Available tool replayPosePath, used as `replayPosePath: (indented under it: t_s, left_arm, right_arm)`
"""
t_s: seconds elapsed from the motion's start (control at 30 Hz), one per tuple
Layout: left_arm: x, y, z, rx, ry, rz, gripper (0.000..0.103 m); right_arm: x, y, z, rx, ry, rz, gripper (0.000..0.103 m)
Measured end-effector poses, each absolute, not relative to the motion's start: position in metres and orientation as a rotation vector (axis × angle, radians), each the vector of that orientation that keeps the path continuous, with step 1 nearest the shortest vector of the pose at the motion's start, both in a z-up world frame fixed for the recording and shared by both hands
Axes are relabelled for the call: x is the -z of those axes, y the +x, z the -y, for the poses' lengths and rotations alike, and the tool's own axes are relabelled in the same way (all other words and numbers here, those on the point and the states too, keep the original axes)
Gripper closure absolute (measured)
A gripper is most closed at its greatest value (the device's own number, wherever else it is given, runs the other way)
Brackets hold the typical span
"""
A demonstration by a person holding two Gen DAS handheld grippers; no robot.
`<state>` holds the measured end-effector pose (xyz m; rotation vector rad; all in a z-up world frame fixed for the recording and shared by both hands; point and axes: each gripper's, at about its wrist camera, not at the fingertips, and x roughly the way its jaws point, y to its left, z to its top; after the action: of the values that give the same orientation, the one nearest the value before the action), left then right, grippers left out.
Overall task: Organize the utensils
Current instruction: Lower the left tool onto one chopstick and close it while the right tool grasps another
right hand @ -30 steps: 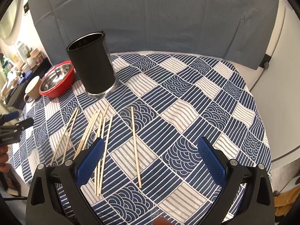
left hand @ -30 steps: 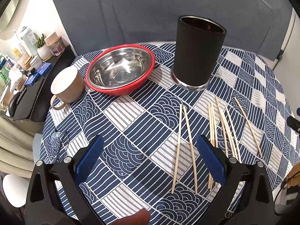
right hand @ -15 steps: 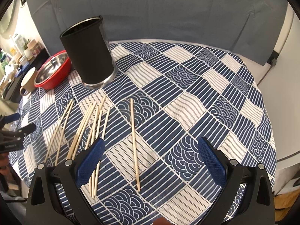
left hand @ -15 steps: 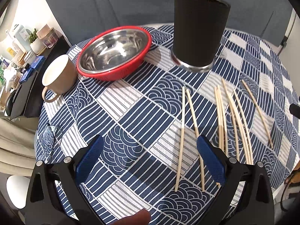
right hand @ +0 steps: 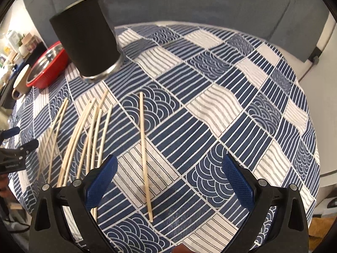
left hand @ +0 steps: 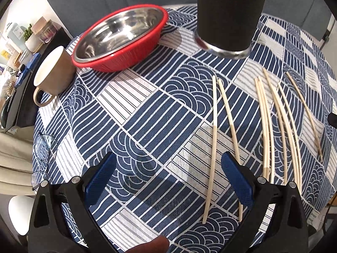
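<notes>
Both the left gripper (left hand: 166, 175) and right gripper (right hand: 168, 175) hover with jaws spread, empty. Chopsticks (left hand: 212, 143) lie loose on the worktop (right hand: 231, 84) near the black holder (right hand: 88, 42), apparently eight.

I find almost nothing I can read. Off to the left of my right jaws, my left gripper (right hand: 12, 147) carries a small line of pale lettering on its black body, too blurred to make out. Far left of my left jaws, the bottles and boxes on the shelf (left hand: 19, 42) show labels, none legible.
</notes>
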<state>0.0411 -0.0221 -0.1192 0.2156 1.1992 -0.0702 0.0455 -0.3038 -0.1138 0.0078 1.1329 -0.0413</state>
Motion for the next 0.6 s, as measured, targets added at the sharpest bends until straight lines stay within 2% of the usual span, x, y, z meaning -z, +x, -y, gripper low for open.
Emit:
replayPosePath:
  t_s: [0.6]
  left_arm:
    - [0.145,0.065,0.025,0.103,0.211,-1.264,0.004]
  right_arm:
    - [0.16,0.076,0.301,0.072,-0.003,-1.281,0.008]
